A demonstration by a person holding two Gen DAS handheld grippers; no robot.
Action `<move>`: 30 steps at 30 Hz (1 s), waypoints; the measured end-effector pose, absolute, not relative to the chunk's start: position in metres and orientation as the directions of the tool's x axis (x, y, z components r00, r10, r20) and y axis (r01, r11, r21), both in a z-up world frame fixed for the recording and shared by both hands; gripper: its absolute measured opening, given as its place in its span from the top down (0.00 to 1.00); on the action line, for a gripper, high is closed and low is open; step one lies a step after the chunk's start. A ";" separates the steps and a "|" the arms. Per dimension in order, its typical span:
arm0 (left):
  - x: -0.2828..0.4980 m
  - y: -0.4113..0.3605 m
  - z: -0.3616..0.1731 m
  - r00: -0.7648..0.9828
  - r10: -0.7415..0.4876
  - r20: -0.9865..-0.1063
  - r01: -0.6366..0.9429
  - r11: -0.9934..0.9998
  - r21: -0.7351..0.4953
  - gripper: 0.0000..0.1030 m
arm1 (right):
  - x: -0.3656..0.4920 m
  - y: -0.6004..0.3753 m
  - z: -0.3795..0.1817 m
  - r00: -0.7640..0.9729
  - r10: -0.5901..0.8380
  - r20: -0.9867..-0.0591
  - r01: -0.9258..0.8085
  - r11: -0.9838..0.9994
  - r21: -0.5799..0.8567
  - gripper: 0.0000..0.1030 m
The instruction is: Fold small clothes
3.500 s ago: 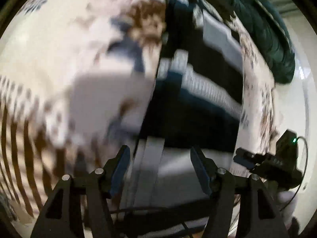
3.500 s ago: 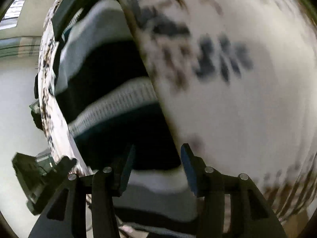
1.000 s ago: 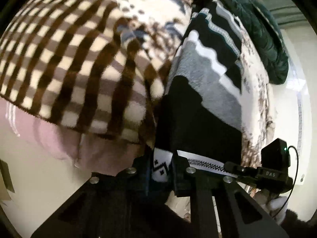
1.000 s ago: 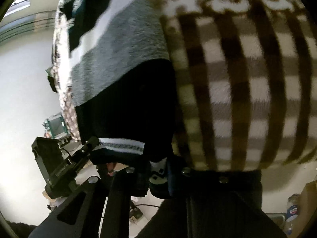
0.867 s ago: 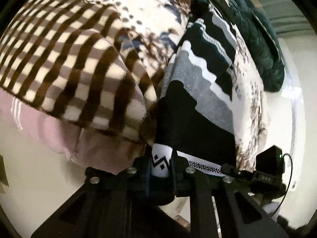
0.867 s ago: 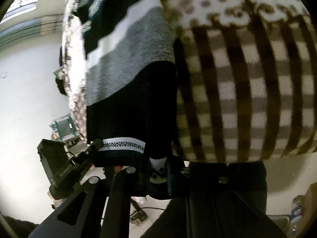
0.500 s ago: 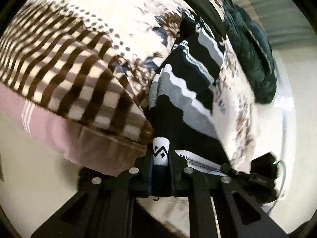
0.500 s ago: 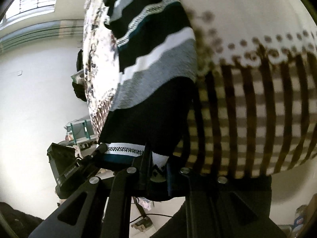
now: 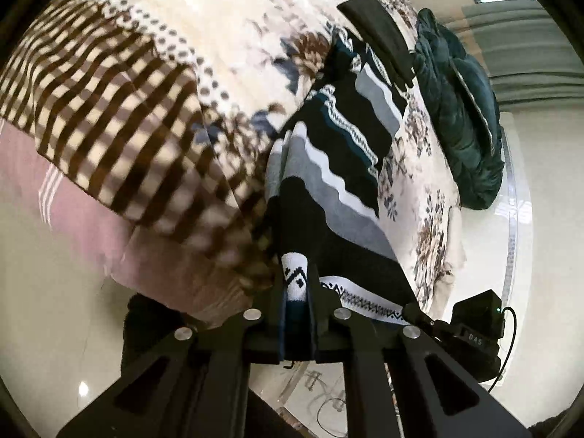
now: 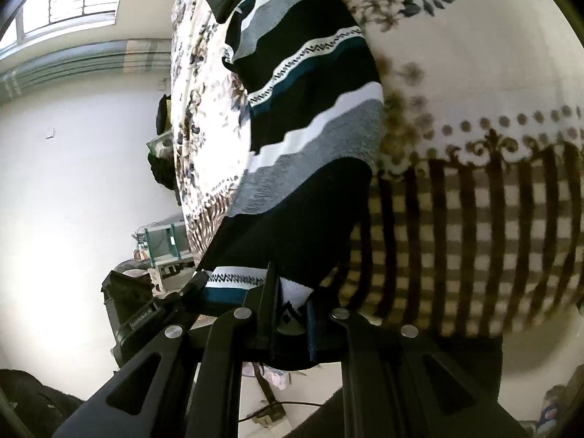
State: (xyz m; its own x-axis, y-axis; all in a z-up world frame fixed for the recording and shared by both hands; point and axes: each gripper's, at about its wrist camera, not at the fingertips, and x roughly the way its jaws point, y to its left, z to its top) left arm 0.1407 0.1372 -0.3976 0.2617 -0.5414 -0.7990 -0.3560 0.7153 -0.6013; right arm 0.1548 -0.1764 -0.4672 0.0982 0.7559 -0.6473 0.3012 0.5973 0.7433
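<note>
Lifted off the bed [image 9: 226,33], sweater [image 9: 339,168] hem apparently pinched in both claws.

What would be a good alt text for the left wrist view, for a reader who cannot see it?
The left gripper is shut on the patterned hem of a black, grey and white striped garment, which stretches away over a floral bed cover. The right gripper holds the same hem further right. A dark green jacket lies at the far right.
</note>
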 end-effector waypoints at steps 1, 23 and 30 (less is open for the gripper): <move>0.139 0.135 -0.399 0.259 -0.544 -0.798 -0.362 0.712 -0.602 0.94 | 0.151 -0.180 -0.468 0.094 0.754 -0.651 0.302 0.601 0.740 0.88; 0.397 0.102 -0.358 0.547 -0.593 -0.591 -0.112 0.648 -0.754 0.94 | 0.372 -0.216 -0.403 0.376 0.668 -0.642 0.189 0.623 0.759 0.88; 0.535 0.098 -0.423 0.494 -0.608 -0.621 -0.160 0.639 -0.753 0.93 | 0.521 -0.229 -0.448 0.405 0.622 -0.670 0.259 0.625 0.737 0.88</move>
State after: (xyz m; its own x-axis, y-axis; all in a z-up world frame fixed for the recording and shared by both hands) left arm 0.5348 0.0978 -0.4226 0.4944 -0.6081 -0.6211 -0.1598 0.6387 -0.7526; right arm 0.5212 -0.2285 -0.4477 0.4047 0.6222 -0.6701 0.2592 0.6247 0.7366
